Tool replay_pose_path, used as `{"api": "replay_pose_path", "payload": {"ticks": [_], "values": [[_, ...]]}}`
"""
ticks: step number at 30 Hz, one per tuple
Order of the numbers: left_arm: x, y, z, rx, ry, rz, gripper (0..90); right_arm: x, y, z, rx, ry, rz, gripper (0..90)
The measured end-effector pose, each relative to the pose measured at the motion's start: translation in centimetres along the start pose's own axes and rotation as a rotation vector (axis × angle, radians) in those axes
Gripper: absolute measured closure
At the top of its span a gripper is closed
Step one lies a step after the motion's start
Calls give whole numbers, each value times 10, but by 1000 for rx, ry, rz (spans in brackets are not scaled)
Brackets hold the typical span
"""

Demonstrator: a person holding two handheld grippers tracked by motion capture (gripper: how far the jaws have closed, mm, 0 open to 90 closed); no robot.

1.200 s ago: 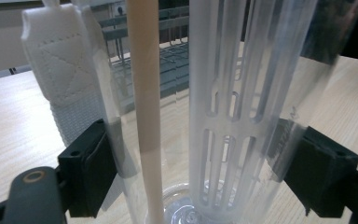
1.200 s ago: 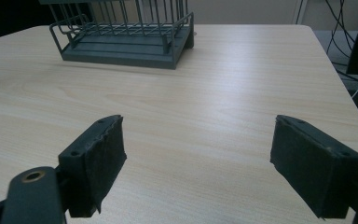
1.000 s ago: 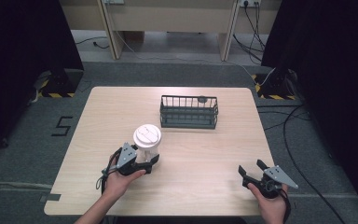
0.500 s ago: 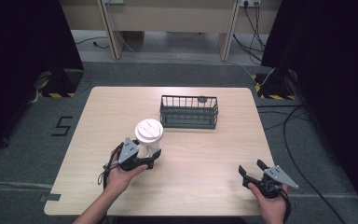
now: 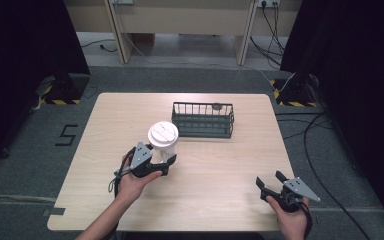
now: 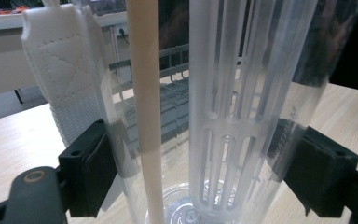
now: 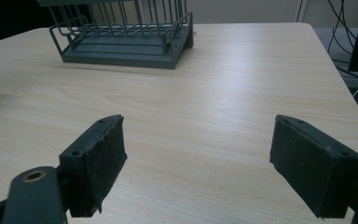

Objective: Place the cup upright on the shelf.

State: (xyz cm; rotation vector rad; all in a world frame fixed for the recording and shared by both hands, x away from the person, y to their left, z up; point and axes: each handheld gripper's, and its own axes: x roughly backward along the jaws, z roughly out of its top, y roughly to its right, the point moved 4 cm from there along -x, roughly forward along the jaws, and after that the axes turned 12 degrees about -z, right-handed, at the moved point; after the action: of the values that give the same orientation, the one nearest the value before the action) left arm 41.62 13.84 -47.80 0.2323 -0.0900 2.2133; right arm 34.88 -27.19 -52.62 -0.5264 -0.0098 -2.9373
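Note:
A clear plastic bottle (image 5: 163, 142) with a white lid stands upright in my left gripper (image 5: 164, 163), left of the table's middle. In the left gripper view the bottle (image 6: 223, 116) sits between both black pads (image 6: 95, 172), which press on its walls. Inside it I see a slotted clear tube and a pale straw, with a white strap on its side. My left gripper (image 6: 200, 172) is shut on it. My right gripper (image 5: 270, 180) hovers open near the front right edge, with nothing between its jaws (image 7: 198, 163).
A dark wire basket (image 5: 202, 120) stands at the back of the wooden table (image 5: 230, 165), right of centre; it lies ahead of the right gripper, as the basket (image 7: 121, 37) shows. Cables run over the floor on the right.
My left gripper and the bottle have shifted a little forward and to the right together. The right gripper has stayed in place.

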Motion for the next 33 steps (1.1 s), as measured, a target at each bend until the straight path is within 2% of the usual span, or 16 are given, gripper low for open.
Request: {"api": "replay_pose_path", "payload": {"ticks": [5,12,22,33], "values": [[-5,-2,3,9,14,1,179,0,0,0,0,0,0,186],[-10,-4,10,2,24,0,179,0,0,0,3,-1,2,186],[-24,-4,22,5,40,-9,179,0,0,0,0,-2,4,188],[-35,-7,32,-7,38,-10,179,0,0,0,-2,-6,7,189]]}}
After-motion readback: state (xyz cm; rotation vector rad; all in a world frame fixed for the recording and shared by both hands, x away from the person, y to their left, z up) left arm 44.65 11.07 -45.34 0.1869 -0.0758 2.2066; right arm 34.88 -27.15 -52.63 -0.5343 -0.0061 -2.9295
